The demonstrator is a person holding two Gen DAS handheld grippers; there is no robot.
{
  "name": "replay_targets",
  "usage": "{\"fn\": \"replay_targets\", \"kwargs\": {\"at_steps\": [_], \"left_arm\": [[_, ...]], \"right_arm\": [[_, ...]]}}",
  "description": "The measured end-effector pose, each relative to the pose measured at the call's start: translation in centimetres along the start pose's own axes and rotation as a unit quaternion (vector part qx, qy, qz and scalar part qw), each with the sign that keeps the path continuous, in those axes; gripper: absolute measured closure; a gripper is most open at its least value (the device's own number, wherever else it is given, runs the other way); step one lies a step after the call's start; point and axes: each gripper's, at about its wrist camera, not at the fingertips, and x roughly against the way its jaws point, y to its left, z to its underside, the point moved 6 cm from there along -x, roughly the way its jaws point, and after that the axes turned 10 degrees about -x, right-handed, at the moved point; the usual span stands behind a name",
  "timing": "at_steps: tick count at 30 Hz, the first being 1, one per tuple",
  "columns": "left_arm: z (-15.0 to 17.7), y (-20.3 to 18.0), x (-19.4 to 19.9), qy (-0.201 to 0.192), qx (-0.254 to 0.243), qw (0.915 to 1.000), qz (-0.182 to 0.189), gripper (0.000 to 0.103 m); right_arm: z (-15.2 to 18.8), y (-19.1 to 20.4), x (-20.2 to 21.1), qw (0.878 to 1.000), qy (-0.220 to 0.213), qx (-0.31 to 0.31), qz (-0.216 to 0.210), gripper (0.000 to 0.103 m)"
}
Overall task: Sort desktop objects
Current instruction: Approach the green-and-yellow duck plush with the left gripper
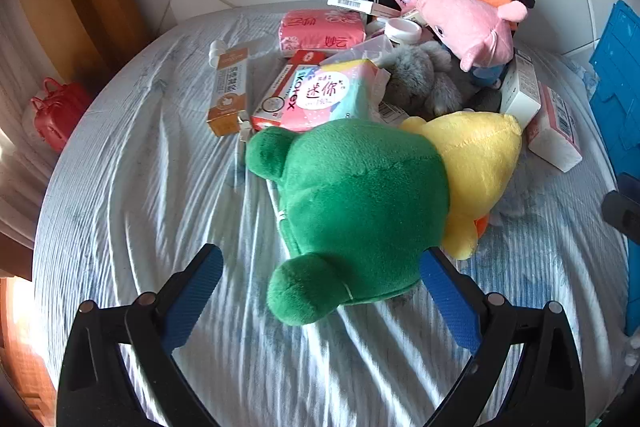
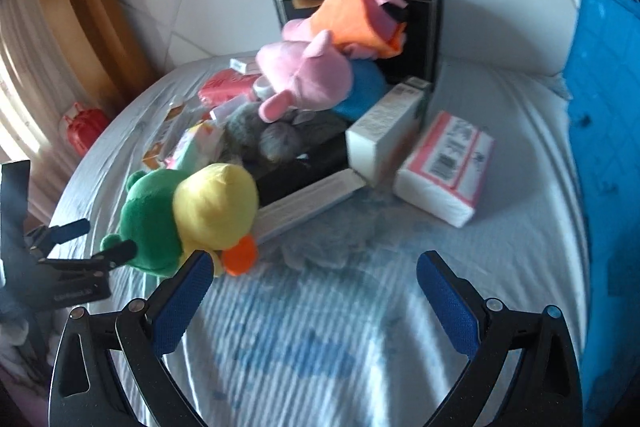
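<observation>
A green plush toy (image 1: 352, 219) lies on the striped cloth (image 1: 140, 207), leaning against a yellow plush duck (image 1: 476, 163). My left gripper (image 1: 320, 287) is open around the green plush's near end. Its right pad (image 1: 448, 299) is close to the plush and its left pad (image 1: 196, 295) stands apart. In the right wrist view the green plush (image 2: 148, 219) and the duck (image 2: 216, 207) sit at the left, with the left gripper (image 2: 106, 239) reaching in beside them. My right gripper (image 2: 316, 291) is open over bare cloth, to the right of the duck's orange beak (image 2: 240, 255).
Behind the plush toys is a pile: two pink pig plushes (image 1: 468, 23), a grey furry toy (image 1: 424, 79), a Kotex pack (image 1: 320, 95), an orange carton (image 1: 228, 87), white boxes (image 2: 384, 127), a tissue pack (image 2: 444, 167) and a black box (image 2: 420, 27). A blue crate (image 2: 608, 131) stands on the right.
</observation>
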Motion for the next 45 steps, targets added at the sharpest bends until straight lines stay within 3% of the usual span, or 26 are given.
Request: {"fn": "replay_targets", "kwargs": {"at_steps": [4, 10, 12, 16, 17, 18, 19, 21, 31, 34, 35, 36, 37, 38, 41, 43, 45], "left_arm": [[-0.7, -0.7, -1.2, -0.004, -0.006, 0.9999, 0.014, 0.003], [-1.1, -2.2, -3.9, 0.008, -0.033, 0.9991, 0.024, 0.003], [-1.2, -2.4, -4.1, 0.002, -0.035, 0.9992, 0.021, 0.003], [-1.3, -2.3, -4.4, -0.002, -0.035, 0.9991, 0.024, 0.003], [-1.3, -2.2, -4.5, -0.001, -0.035, 0.9991, 0.024, 0.003], [-1.4, -2.1, -4.6, -0.002, -0.034, 0.9991, 0.025, 0.008], [-1.5, -2.0, -4.5, -0.004, -0.033, 0.9992, 0.023, 0.01], [-1.6, -1.9, -3.8, -0.011, -0.033, 0.9992, 0.022, 0.013], [-2.3, -3.9, 2.5, -0.069, -0.057, 0.9951, 0.041, 0.018], [-2.5, -5.1, 5.0, -0.091, -0.07, 0.9922, 0.048, 0.021], [-2.5, -5.6, 5.9, -0.1, -0.077, 0.9908, 0.049, 0.022], [-2.5, -6.2, 6.8, -0.11, -0.084, 0.989, 0.052, 0.027], [-2.6, -6.7, 7.6, -0.118, -0.09, 0.9871, 0.06, 0.032], [-2.6, -7.3, 8.3, -0.119, -0.093, 0.9867, 0.061, 0.038], [-2.1, -8.1, 9.2, -0.111, -0.096, 0.9882, 0.043, 0.038], [-1.0, -7.9, 8.8, -0.096, -0.084, 0.9908, 0.047, 0.026], [0.5, -7.6, 8.1, -0.079, -0.065, 0.993, 0.06, 0.025]], "right_arm": [[0.0, 3.0, -3.6, 0.999, 0.035, 0.013, -0.036, 0.0], [0.3, 5.1, -7.7, 0.995, 0.087, 0.026, -0.033, 0.0], [0.5, 5.4, -8.8, 0.994, 0.098, 0.025, -0.032, 0.01], [0.8, 6.2, -10.6, 0.992, 0.113, 0.027, -0.046, 0.012], [0.8, 6.6, -10.8, 0.992, 0.113, 0.034, -0.047, 0.017], [0.8, 7.0, -11.0, 0.992, 0.112, 0.041, -0.05, 0.033], [0.9, 7.4, -11.0, 0.991, 0.114, 0.044, -0.062, 0.043], [0.8, 8.0, -10.5, 0.991, 0.109, 0.054, -0.057, 0.047], [0.2, 7.2, -4.3, 0.994, 0.062, 0.053, -0.068, 0.053], [0.0, 7.0, -1.9, 0.996, 0.045, 0.052, -0.065, 0.059], [0.1, 6.8, -0.8, 0.996, 0.036, 0.053, -0.065, 0.063], [0.2, 6.7, 0.3, 0.996, 0.027, 0.055, -0.065, 0.079], [0.5, 6.9, 1.3, 0.996, 0.021, 0.056, -0.071, 0.102], [0.7, 7.0, 2.3, 0.995, 0.02, 0.052, -0.082, 0.102], [1.1, 6.0, 4.1, 0.998, 0.013, 0.037, -0.05, 0.102], [1.6, 4.6, 4.8, 0.999, 0.005, 0.02, -0.032, 0.1], [2.9, 2.8, 5.0, 1.0, 0.018, 0.003, -0.022, 0.083]]}}
